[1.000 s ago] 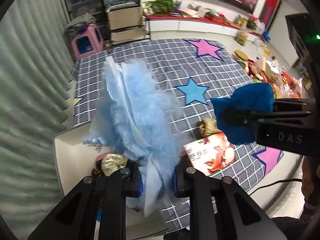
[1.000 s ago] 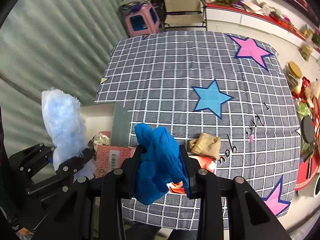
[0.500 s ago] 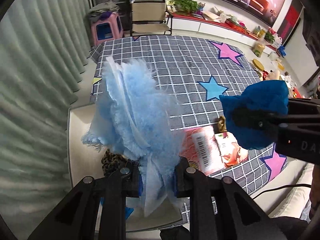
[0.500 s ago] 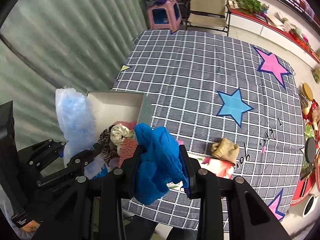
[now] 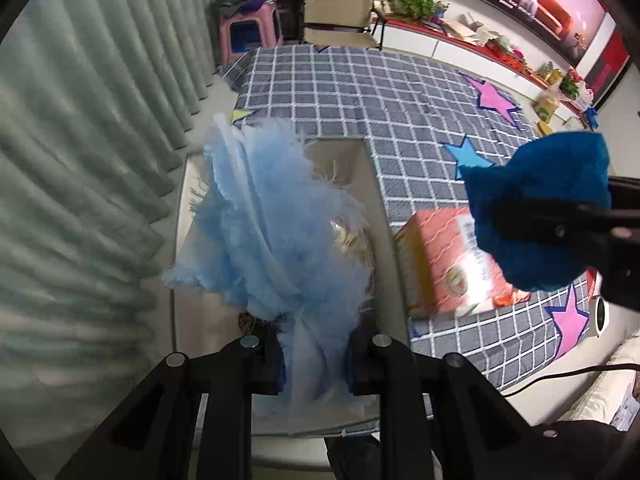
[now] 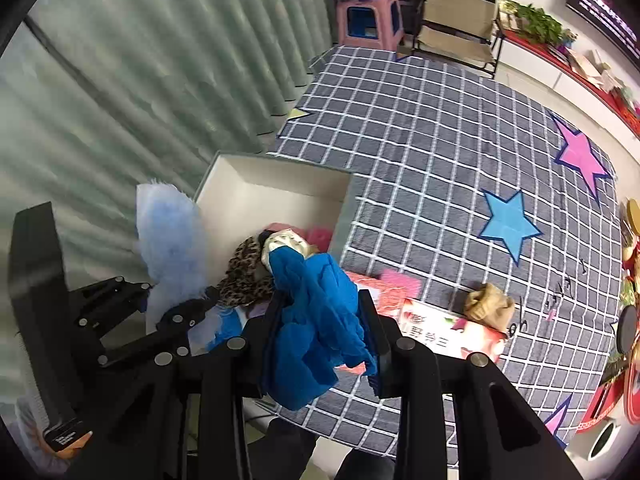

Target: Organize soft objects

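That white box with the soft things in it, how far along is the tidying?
Partly done. The white box already holds a leopard-print cloth and pink and cream pieces. In hand: the left tool grips a fluffy light-blue cloth above the box, and the right tool grips a deep-blue cloth. Left: a tan bundle lying on the checked star-patterned cover.

A grey checked cloth with stars (image 6: 460, 136) covers the table. At its edge towards the curtain sits an open white box (image 6: 276, 196); just beside the box lies a red-and-pink carton (image 6: 440, 328), with a tan bundle (image 6: 489, 306) touching the carton's far side.
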Demonstrator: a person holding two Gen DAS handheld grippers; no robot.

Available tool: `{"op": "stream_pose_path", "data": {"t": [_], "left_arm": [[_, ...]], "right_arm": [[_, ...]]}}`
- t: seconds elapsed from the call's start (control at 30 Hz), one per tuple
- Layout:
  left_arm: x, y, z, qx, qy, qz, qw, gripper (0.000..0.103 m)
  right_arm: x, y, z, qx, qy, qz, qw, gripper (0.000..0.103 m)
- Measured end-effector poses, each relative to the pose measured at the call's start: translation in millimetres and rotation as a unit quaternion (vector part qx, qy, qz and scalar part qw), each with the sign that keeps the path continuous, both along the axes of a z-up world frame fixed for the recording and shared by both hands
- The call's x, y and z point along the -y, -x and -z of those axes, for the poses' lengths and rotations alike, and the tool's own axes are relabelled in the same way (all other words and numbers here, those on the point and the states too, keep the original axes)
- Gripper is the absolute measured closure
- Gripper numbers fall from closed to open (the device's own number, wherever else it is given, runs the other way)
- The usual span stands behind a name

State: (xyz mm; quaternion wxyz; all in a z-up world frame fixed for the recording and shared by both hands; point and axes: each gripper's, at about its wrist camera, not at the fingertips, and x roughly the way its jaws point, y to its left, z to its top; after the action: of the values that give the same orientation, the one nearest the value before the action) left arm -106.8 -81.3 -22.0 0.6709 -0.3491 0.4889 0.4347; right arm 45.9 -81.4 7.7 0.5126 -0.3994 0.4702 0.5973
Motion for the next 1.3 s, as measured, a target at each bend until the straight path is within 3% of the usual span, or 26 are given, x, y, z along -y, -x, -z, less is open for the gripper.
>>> {"op": "stream_pose_path", "data": {"t": [0.43,1.3], "left_arm": [[12.0,26.2,10.8,-0.010,0.016,-0.021,0.9996,0.080],[6.1,17.0,19.6,-0.015,0.025,0.006,0.9995,0.080]], "right_arm": [[4.7,34.5,14.4,-0.003,0.019,-0.035,0.999,0.068],[2.7,32.8,23.7,-0.003,0.032,-0.027,0.999,0.068]]}}
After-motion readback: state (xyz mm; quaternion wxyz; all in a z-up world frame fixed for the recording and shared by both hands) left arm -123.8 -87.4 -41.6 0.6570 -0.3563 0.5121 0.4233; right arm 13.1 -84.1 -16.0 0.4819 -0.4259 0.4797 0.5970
